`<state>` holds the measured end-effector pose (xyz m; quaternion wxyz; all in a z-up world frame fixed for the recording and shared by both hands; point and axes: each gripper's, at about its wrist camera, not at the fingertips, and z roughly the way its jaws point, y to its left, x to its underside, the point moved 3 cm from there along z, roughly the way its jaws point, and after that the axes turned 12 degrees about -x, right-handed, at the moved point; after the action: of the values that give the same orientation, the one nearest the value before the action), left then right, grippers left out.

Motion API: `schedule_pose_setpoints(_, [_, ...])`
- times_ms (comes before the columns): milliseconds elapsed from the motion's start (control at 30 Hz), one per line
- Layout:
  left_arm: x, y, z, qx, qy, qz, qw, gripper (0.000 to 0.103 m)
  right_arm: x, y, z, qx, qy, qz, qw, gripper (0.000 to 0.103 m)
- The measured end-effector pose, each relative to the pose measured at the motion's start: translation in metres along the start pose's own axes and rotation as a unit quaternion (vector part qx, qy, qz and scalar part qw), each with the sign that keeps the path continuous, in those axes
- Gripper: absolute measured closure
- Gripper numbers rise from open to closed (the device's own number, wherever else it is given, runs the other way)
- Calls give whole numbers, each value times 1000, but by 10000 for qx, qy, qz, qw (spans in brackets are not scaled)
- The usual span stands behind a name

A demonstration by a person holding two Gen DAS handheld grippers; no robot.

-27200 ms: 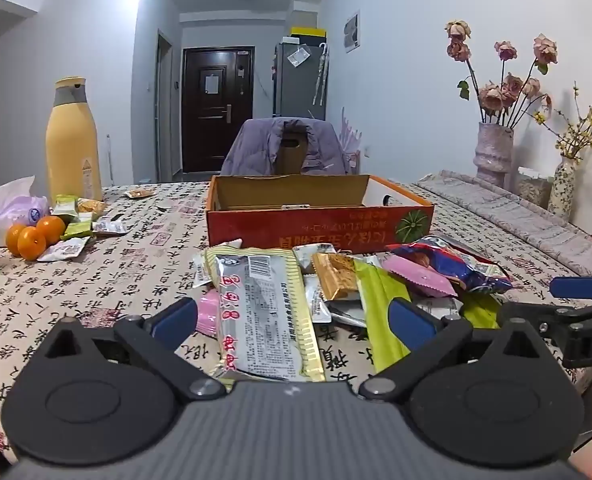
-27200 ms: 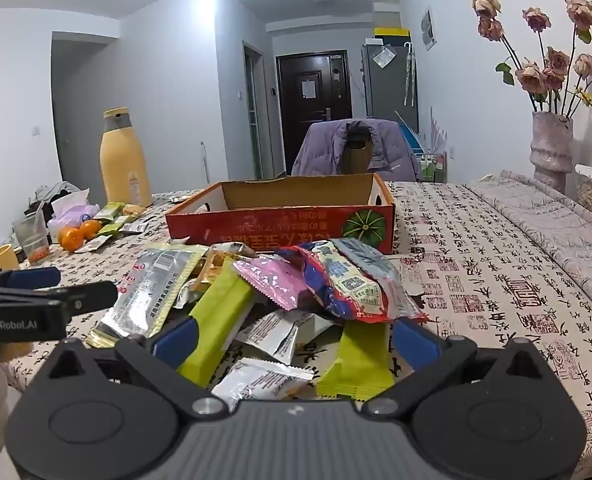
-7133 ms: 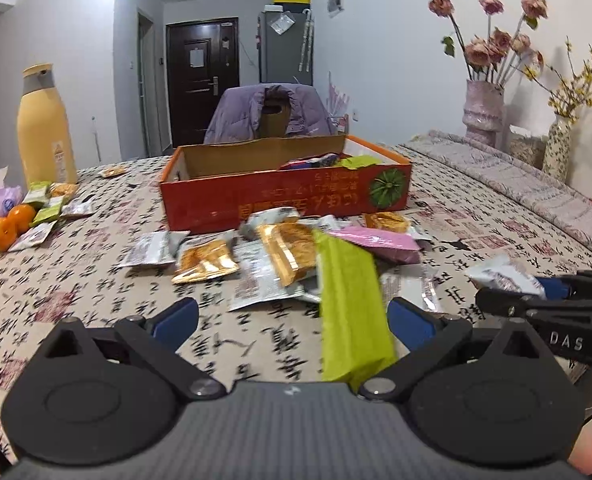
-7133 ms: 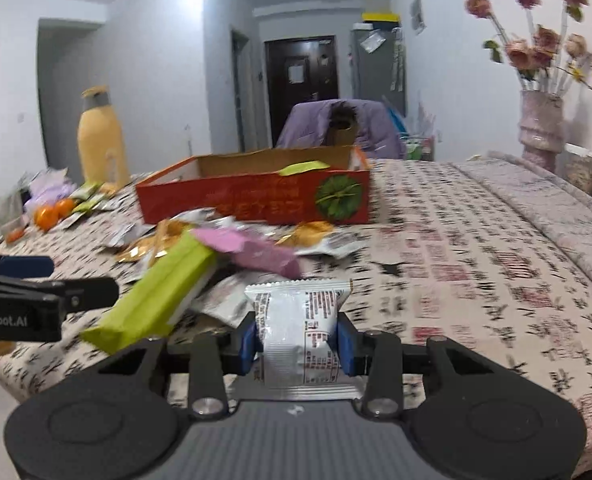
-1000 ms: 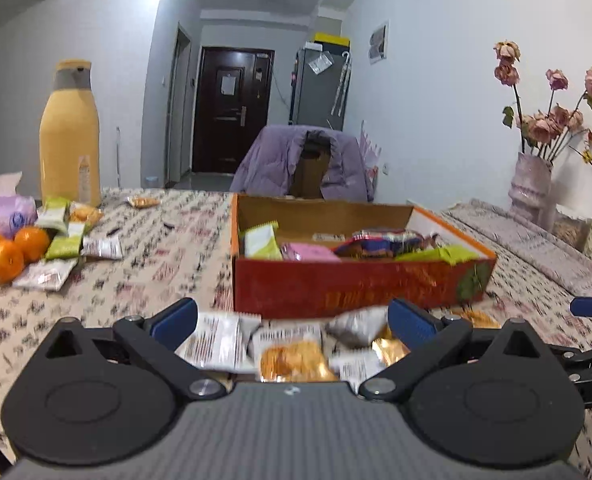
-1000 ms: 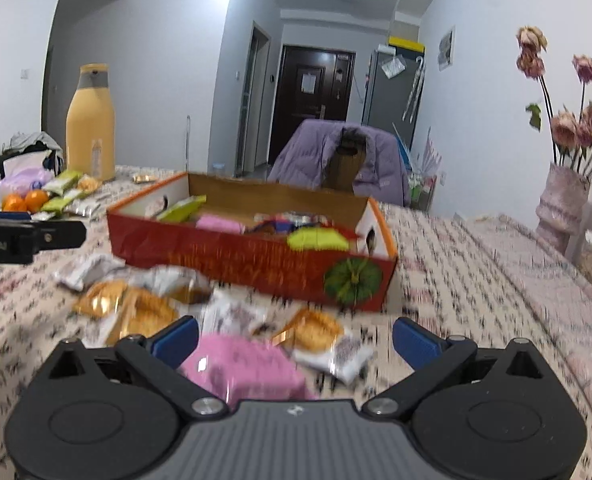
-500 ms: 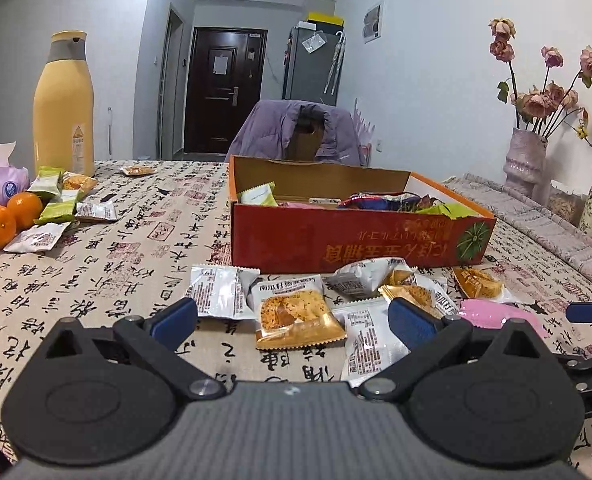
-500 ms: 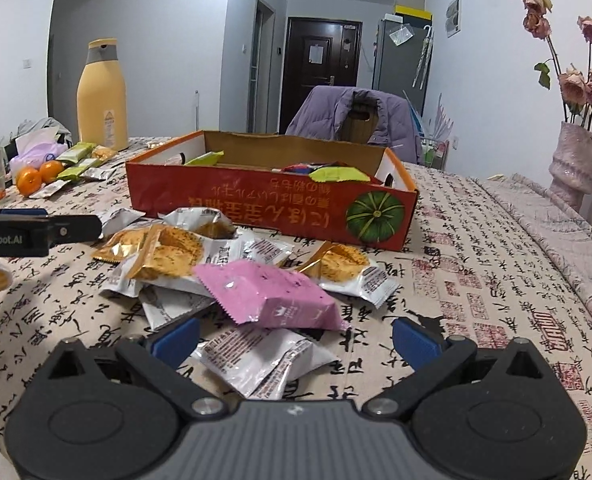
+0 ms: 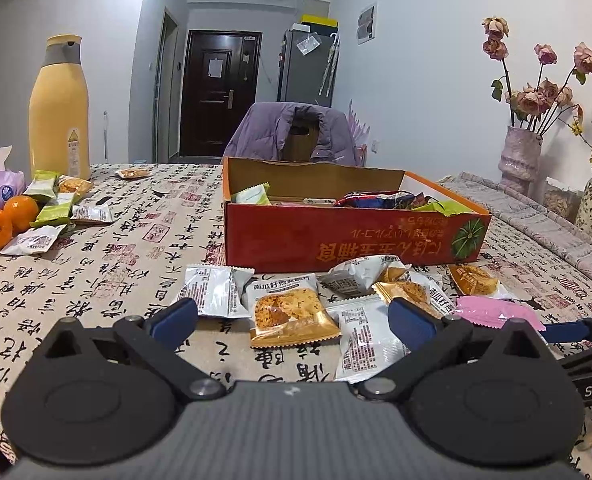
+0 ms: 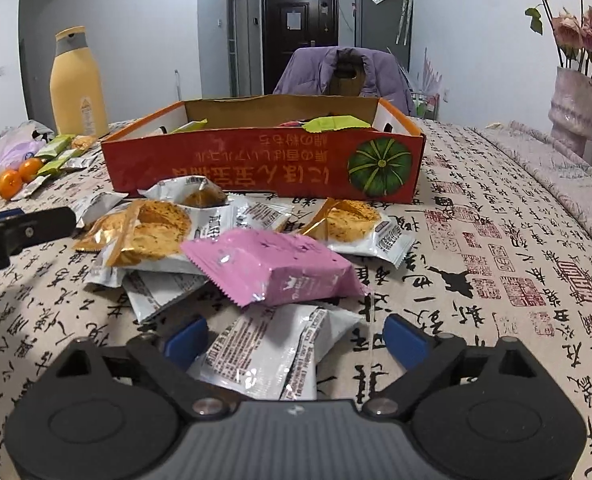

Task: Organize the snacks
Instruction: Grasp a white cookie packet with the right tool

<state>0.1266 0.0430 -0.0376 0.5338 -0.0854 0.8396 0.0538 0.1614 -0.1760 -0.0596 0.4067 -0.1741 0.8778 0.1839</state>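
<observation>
since the silver-white snack packet point(image 10: 271, 354) lies straight ahead of the right gripper point(image 10: 296, 340), between its blue pads, the coming move likely turns on that alignment: the packet's long axis runs roughly along the gripper's pointing line, slightly slanted, so the jaws meet its long sides. the jaws are closing with the packet between them; the left pad point(image 10: 185, 338) sits at the packet's edge, the right pad stands apart from it, so no grip yet. the pink packet point(image 10: 273, 272) rests partly on the far end of it, which may drag. the left gripper point(image 9: 291, 318) is spread wide and empty above the table, over other packets. the red cardboard box point(image 10: 263, 162) lies beyond the pile, its open top already holding snacks.
</observation>
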Motion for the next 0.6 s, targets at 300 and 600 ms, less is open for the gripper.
schedule_pose_setpoints(300, [0,0,1,-17,36,-15,10000,0,4,-8,-17,-92,-91,-216,9997,55])
schedule_pose_setpoints(600, [1,-1,2,-80,69,26,9999,0,1,-33,-36,215,-437,-44,9988,58])
